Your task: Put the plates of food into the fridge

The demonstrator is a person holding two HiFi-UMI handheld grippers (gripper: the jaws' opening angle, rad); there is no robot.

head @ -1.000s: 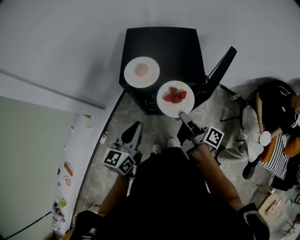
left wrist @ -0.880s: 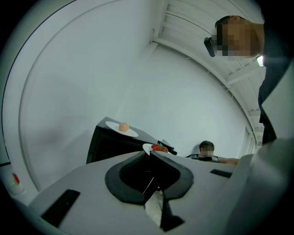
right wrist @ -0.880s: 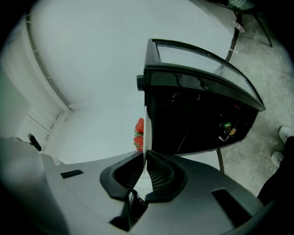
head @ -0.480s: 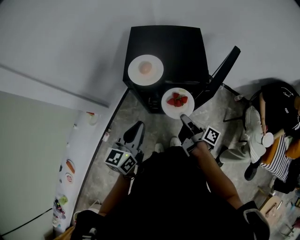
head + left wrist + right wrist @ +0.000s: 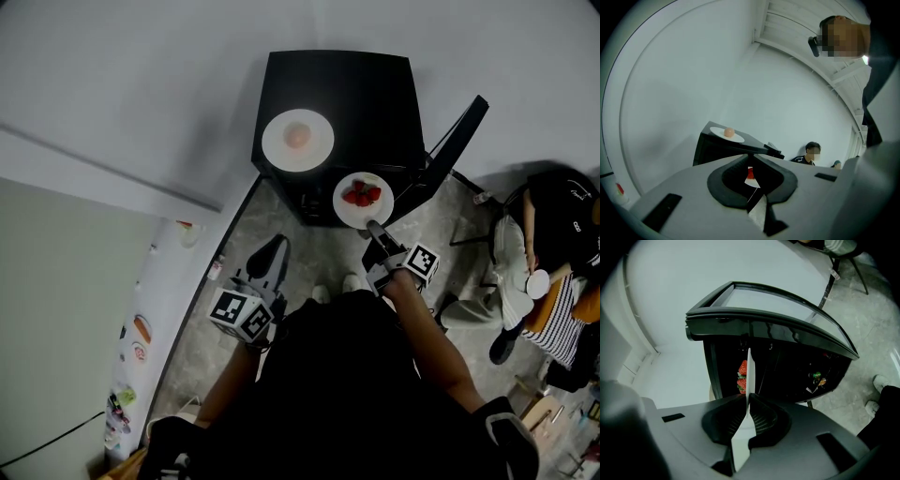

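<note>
A white plate of strawberries (image 5: pixel 363 199) hangs in front of the small black fridge (image 5: pixel 337 94), whose door (image 5: pixel 450 141) stands swung open to the right. My right gripper (image 5: pixel 375 228) is shut on the plate's near rim. In the right gripper view the plate (image 5: pixel 749 371) shows edge-on between the jaws, with strawberries (image 5: pixel 742 376) on its left and the dark fridge interior (image 5: pixel 797 376) behind. A second white plate (image 5: pixel 297 140) with a pinkish round food rests on top of the fridge; this plate (image 5: pixel 727 134) also shows in the left gripper view. My left gripper (image 5: pixel 267 267) hangs lower left, shut and empty.
A person (image 5: pixel 553 244) sits at the right holding a white bowl (image 5: pixel 534 281). A white panel with stickers (image 5: pixel 131 337) runs along the left. My white shoes (image 5: pixel 352 281) stand on the stone floor (image 5: pixel 234 253) before the fridge. Small items (image 5: pixel 816 377) sit inside the fridge.
My right gripper has carried the strawberry plate lower and farther from the camera, in front of the open fridge. The left gripper has hardly moved.
</note>
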